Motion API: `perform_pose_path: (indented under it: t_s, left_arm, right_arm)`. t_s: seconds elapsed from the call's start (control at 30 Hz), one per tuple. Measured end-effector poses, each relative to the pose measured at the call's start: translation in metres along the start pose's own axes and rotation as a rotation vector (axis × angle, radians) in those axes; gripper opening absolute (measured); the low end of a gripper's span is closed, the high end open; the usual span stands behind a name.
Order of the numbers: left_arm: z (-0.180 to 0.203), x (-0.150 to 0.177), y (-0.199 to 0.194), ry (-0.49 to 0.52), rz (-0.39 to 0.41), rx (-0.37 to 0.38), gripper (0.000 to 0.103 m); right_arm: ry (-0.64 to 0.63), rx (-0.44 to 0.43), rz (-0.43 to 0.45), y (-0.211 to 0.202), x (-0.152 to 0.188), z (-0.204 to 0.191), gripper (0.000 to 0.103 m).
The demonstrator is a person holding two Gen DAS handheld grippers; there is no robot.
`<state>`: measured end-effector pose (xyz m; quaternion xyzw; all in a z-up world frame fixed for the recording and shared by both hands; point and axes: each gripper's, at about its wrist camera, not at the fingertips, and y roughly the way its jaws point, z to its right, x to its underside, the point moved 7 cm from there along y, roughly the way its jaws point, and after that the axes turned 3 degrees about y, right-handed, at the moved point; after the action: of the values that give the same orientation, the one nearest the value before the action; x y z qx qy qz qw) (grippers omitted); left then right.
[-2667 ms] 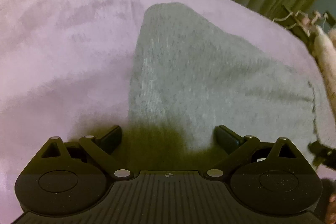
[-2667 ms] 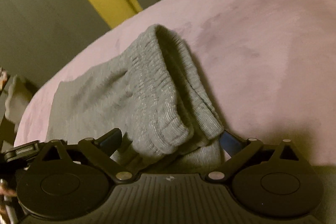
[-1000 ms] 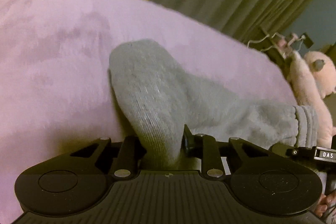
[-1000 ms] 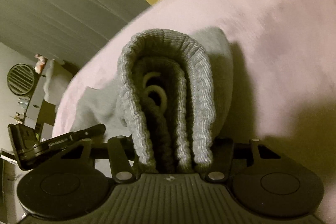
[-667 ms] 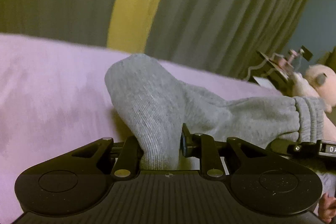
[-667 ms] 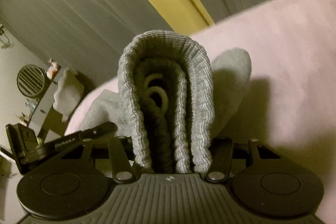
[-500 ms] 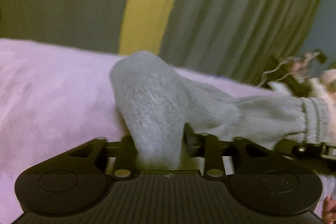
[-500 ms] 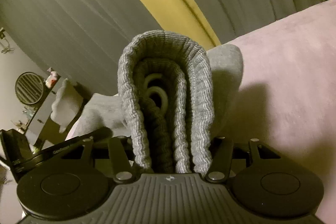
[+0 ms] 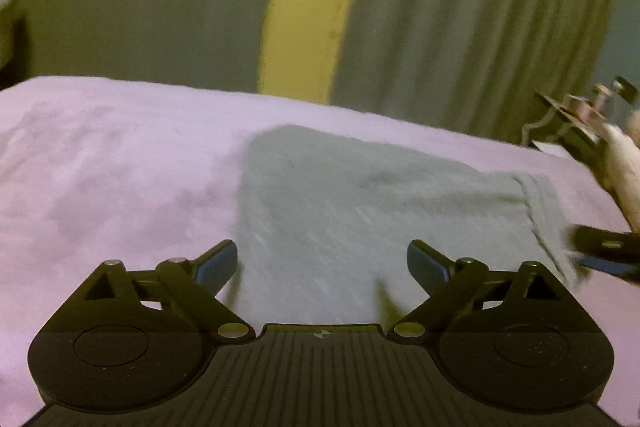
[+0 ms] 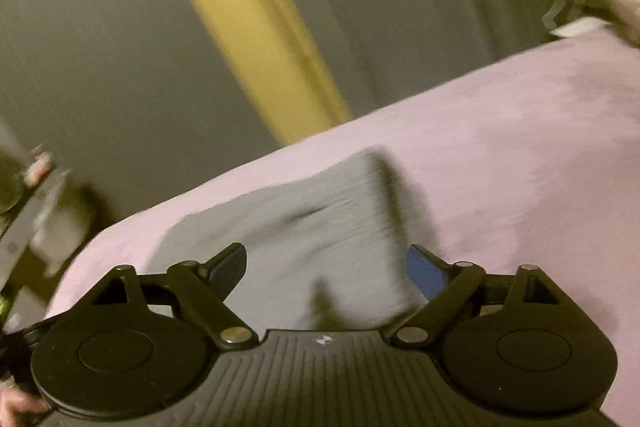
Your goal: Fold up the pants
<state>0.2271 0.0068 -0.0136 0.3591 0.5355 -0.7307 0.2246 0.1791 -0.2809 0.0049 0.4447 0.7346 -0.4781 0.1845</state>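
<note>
The grey pants (image 9: pixel 360 203) lie folded flat on the pink blanket (image 9: pixel 100 171). Their ribbed waistband edge (image 9: pixel 540 211) is at the right in the left wrist view. My left gripper (image 9: pixel 322 263) is open and empty just in front of the near edge of the fold. My right gripper (image 10: pixel 326 265) is open and empty over the pants (image 10: pixel 300 239) near their right end. The right gripper also shows at the right edge of the left wrist view (image 9: pixel 608 251). Both views are blurred by motion.
Grey-green curtains with a yellow strip (image 9: pixel 312 3) hang behind the bed. A pink plush toy (image 9: pixel 624 163) and a metal rack (image 9: pixel 576 111) stand at the far right. Furniture with small items (image 10: pixel 36 195) stands left of the bed.
Both grippers were shut on the pants and held them lifted. Now both have opened and let go, and the pants lie flat on the blanket.
</note>
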Motion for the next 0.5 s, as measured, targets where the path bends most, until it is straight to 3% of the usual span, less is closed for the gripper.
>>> perform_pose_path:
  t_s: [0.07, 0.2, 0.27, 0.33, 0.4, 0.43, 0.5]
  left_arm:
    - [0.002, 0.013, 0.008, 0.0, -0.052, 0.032, 0.095]
    - [-0.007, 0.04, 0.023, 0.044, -0.12, -0.033, 0.089]
    - [-0.022, 0.042, 0.026, 0.063, -0.124, -0.168, 0.1]
    - [-0.042, 0.045, 0.03, -0.009, -0.14, -0.228, 0.102]
    - [-0.06, 0.05, 0.025, -0.171, -0.166, -0.183, 0.102]
    - [-0.067, 0.051, 0.019, -0.228, -0.167, -0.198, 0.102]
    - [-0.076, 0.056, 0.0, -0.218, -0.143, -0.328, 0.102]
  right_arm:
    - [-0.067, -0.027, -0.029, 0.01, 0.014, -0.021, 0.049]
    - [-0.169, 0.027, -0.108, 0.04, 0.044, -0.034, 0.042]
    - [-0.232, 0.076, -0.139, 0.048, 0.054, -0.024, 0.035]
    - [-0.238, 0.082, -0.166, 0.053, 0.062, -0.016, 0.031]
    - [-0.26, 0.089, -0.161, 0.049, 0.064, -0.013, 0.028]
    - [-0.26, 0.096, -0.162, 0.046, 0.06, -0.011, 0.028]
    - [-0.267, 0.129, -0.139, 0.031, 0.056, -0.014, 0.028]
